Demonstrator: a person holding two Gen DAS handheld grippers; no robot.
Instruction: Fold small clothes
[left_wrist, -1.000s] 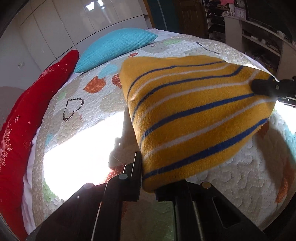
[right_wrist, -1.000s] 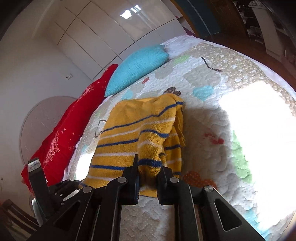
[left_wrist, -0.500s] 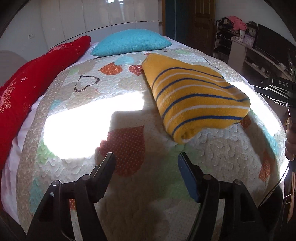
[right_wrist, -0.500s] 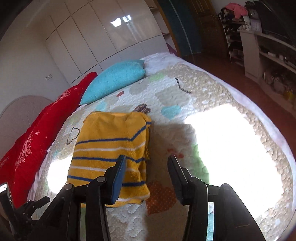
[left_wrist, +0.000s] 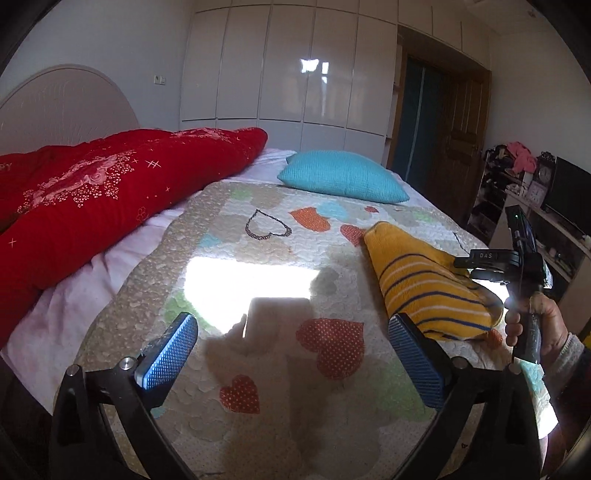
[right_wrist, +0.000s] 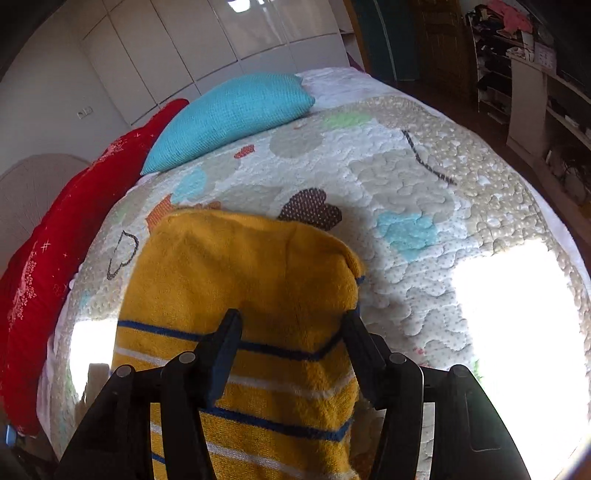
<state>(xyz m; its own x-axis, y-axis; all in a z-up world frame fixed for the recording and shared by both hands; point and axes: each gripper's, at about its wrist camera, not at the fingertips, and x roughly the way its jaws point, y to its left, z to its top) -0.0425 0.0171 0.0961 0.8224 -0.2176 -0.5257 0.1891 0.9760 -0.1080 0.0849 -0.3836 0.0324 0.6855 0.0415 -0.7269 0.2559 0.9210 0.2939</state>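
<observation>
- While the folded yellow striped garment (right_wrist: 240, 332) lies on the bed (left_wrist: 258, 369), the right gripper (right_wrist: 291, 332) hovers directly over it, jaws opening, gripping nothing.
- Left gripper (left_wrist: 291, 354), opening wide and empty, sits well to its left.

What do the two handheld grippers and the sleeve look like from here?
The left gripper has black angular arms with silver bolts and blue knurled pads. The right gripper is black too, with dark pads, "DAS" lettering and a green light. The right hand wears a pale knitted cuff.
</observation>
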